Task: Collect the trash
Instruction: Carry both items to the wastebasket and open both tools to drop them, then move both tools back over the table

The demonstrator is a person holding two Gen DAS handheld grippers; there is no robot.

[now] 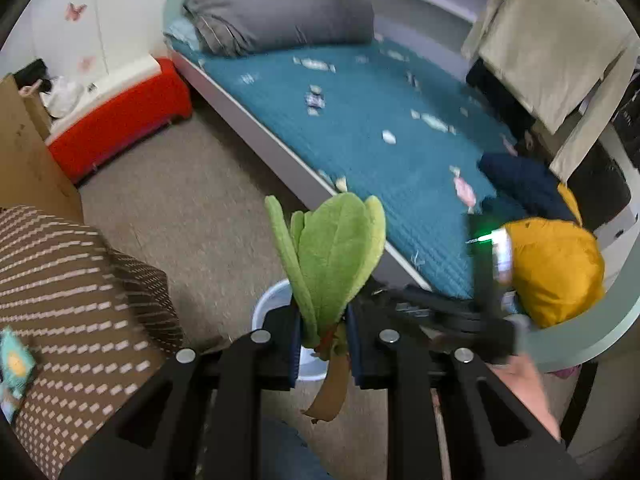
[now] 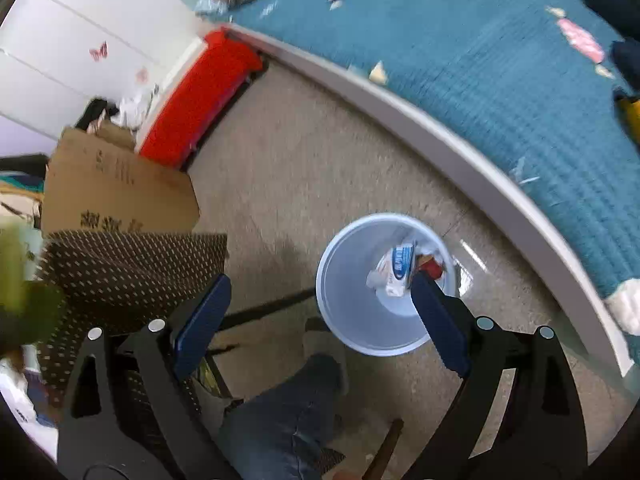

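Note:
My left gripper [image 1: 322, 334] is shut on a green plush leafy toy [image 1: 332, 256] with a brown stem and holds it above the white trash bin [image 1: 266, 304], which peeks out behind it. My right gripper [image 2: 308, 312] is open and empty, hovering over the same bin [image 2: 340, 280], which holds a white-and-blue wrapper [image 2: 394, 270] and red scraps. Several candy wrappers [image 1: 464, 190] lie scattered on the teal bedspread [image 1: 380, 112]. The other hand-held gripper [image 1: 460, 320] shows at the right of the left wrist view.
A red storage box [image 1: 120, 120] stands by the wall. A cardboard box [image 2: 116, 192] and a brown dotted cushion [image 1: 80, 300] are at the left. A grey pillow [image 1: 280, 16], navy and yellow clothes [image 1: 556, 268] lie on the bed. My leg [image 2: 288, 420] is below.

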